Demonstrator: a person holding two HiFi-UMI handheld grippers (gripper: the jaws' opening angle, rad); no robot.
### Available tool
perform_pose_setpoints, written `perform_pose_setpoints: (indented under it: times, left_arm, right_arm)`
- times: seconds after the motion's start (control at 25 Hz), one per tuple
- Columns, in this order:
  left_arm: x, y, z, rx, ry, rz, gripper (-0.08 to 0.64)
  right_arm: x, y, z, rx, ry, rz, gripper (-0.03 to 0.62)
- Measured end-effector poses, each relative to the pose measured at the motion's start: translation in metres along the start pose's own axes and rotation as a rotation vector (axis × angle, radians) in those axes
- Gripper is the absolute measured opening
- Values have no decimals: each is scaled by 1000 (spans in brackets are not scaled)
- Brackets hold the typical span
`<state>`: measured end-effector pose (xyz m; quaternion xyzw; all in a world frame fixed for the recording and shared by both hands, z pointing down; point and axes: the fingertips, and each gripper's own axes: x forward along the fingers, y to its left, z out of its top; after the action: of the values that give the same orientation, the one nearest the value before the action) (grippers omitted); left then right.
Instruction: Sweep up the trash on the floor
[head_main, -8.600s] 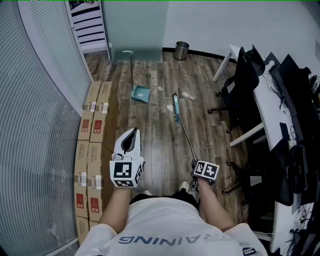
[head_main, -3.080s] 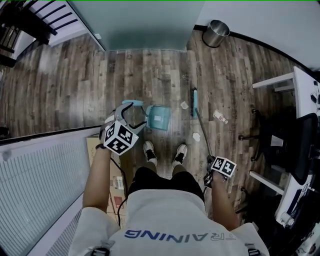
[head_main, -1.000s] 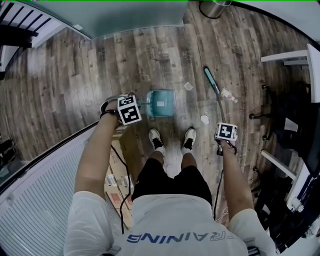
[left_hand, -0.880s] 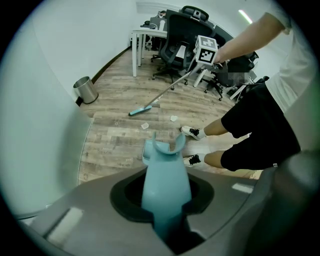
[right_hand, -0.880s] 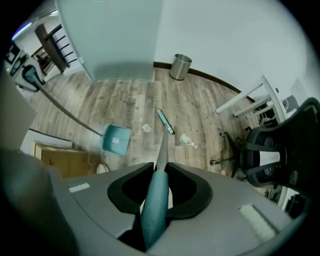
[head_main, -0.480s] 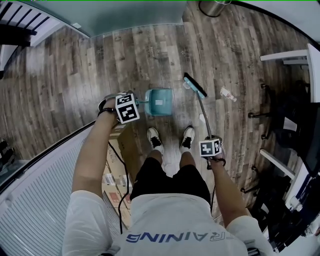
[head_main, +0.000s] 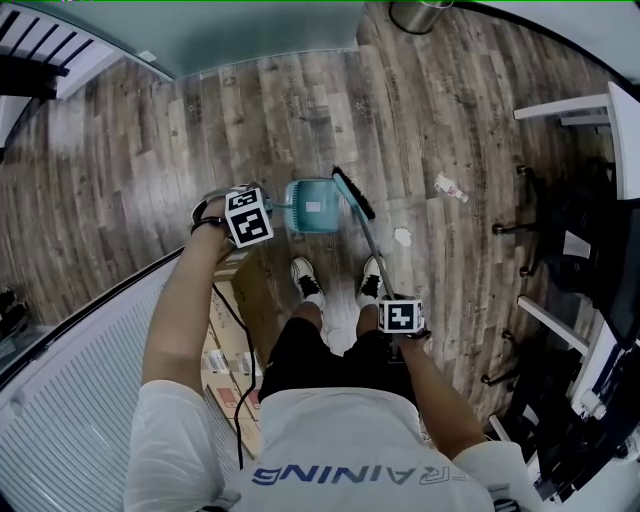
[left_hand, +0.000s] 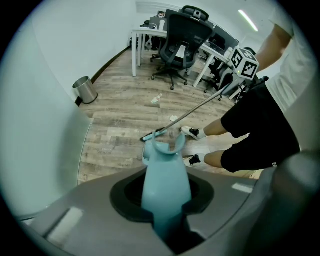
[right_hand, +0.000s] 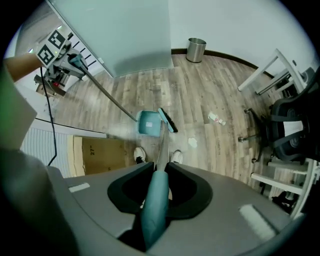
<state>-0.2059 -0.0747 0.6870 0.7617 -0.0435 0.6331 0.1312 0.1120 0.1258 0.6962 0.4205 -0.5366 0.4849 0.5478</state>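
Resting on the floor (head_main: 250, 110) in the head view, the dustpan (head_main: 312, 206) has the broom (head_main: 353, 192) just beside it and trash (head_main: 402, 236) nearby. In the left gripper view, the left hand-held gripper (left_hand: 166, 202) pinches the dustpan's handle. In the right gripper view, the right hand-held gripper (right_hand: 156, 200) pinches the broom's handle.

Office, white desks (left_hand: 145, 32), swivel chairs (left_hand: 180, 42), metal wastebin (left_hand: 86, 90)

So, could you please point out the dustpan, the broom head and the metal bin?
dustpan (head_main: 314, 209): head view, middle of its teal pan.
broom head (head_main: 354, 193): head view, middle of the bristle bar.
metal bin (right_hand: 196, 52): right gripper view, side wall.
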Motion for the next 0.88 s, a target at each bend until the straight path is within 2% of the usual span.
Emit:
perform_pose_setpoints:
  times: [0.2, 0.48, 0.64, 0.88]
  left_arm:
    - [0, 2, 0, 2, 3, -1, 91]
    - [0, 0, 1, 6, 2, 0, 91]
    - [-1, 1, -2, 4, 2, 2, 91]
    - [0, 2, 1, 6, 8, 0, 91]
  right_arm:
    - [-6, 31, 5, 100, 11, 115, 106]
    - [-10, 60, 8, 159, 18, 240, 106]
    - [-6, 78, 6, 242, 56, 368, 106]
    - [-4, 63, 1, 223, 34, 362, 107]
